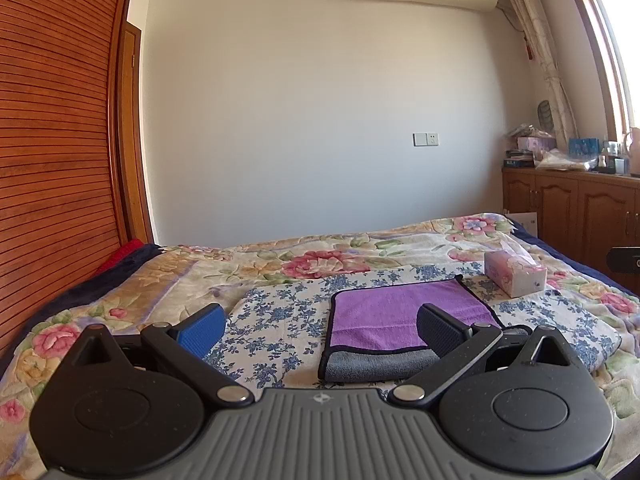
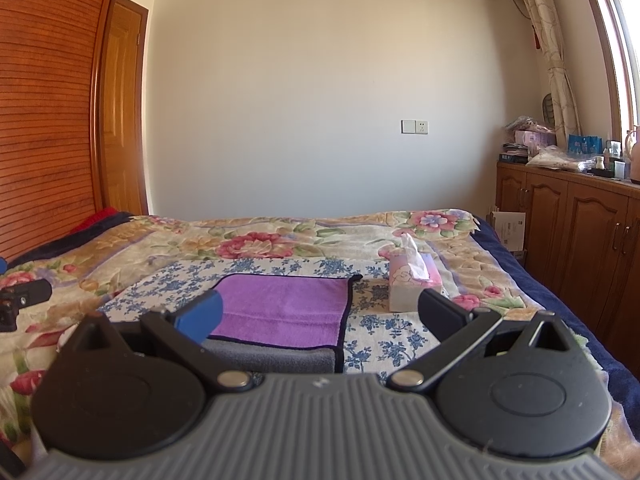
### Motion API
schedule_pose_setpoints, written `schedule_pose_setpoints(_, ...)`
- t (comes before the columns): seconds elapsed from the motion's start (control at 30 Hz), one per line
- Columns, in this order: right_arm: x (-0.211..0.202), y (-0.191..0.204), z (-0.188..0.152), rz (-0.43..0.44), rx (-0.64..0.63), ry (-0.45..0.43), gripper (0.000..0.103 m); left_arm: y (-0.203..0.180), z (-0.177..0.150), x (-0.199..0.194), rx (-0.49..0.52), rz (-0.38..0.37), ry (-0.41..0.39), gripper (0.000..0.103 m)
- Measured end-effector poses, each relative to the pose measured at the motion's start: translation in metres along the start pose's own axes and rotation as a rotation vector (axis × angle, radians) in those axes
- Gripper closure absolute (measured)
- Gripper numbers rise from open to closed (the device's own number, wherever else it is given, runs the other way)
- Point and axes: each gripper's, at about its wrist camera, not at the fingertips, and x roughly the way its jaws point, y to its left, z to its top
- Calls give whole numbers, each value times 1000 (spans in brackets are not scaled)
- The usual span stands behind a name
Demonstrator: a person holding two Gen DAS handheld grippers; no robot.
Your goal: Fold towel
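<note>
Left gripper [image 1: 320,330] spread wide, grasping nothing; right gripper [image 2: 320,316] likewise released. Folded purple towel [image 1: 400,316], grey underside showing, flat on blue-flowered cloth [image 1: 276,320], ahead of both tools. Tissue box [image 2: 412,286] beyond towel, toward right.

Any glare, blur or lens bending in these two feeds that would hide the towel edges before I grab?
Left wrist: window top right blown out, wardrobe bowed by the fisheye, purple-and-grey folded towel evenly lit, its dark border sharp. Right wrist: same window glare, towel sharp, its near-left corner hidden behind the blue finger pad.
</note>
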Motion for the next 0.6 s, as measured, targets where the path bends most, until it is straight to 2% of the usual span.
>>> schedule_pose_setpoints(0.6, 22, 5, -3, 22, 5, 65, 0, -10, 3, 21, 47, -42, 60, 0)
